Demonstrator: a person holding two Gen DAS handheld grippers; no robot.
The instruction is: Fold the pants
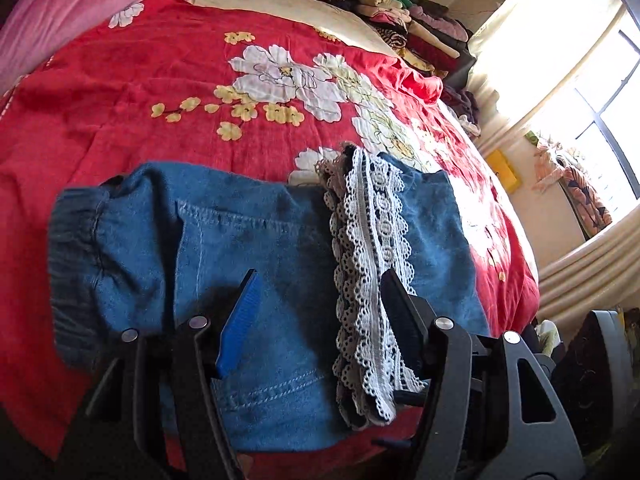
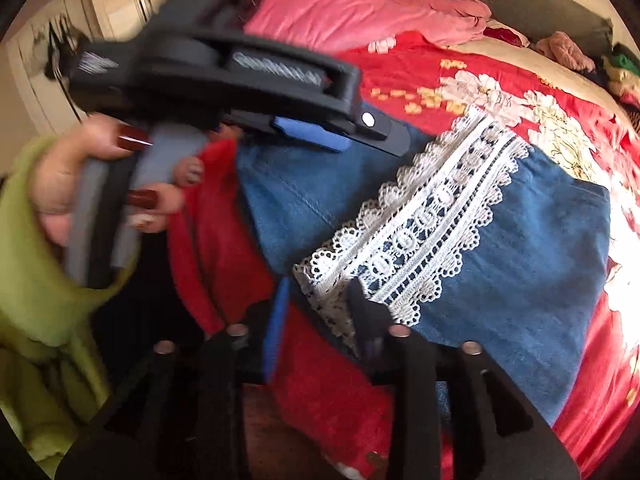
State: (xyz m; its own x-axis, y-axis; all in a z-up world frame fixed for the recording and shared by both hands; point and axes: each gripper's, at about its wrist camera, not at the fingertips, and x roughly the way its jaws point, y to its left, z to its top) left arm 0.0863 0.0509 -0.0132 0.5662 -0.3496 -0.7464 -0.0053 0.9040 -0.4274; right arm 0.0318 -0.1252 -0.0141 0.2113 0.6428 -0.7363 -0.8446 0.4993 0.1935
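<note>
Blue denim pants (image 1: pixel 248 248) with a white lace strip (image 1: pixel 368 264) lie folded on the red floral bedspread (image 1: pixel 168 92). My left gripper (image 1: pixel 320 280) is open just above the pants, its blue-padded finger (image 1: pixel 240 316) over the denim and its black finger (image 1: pixel 404 312) at the lace. In the right wrist view the pants (image 2: pixel 520 264) and lace (image 2: pixel 424 232) lie ahead. My right gripper (image 2: pixel 316 292) is open at the near edge of the pants, by the lace end. The left gripper (image 2: pixel 332 136) shows there, held by a hand (image 2: pixel 72 184).
A pink blanket (image 1: pixel 60 12) lies at the far end of the bed, and stacked clothes (image 1: pixel 408 28) along the far right side. A bright window with curtains (image 1: pixel 572 92) is to the right. The person's green sleeve (image 2: pixel 44 312) is at the left.
</note>
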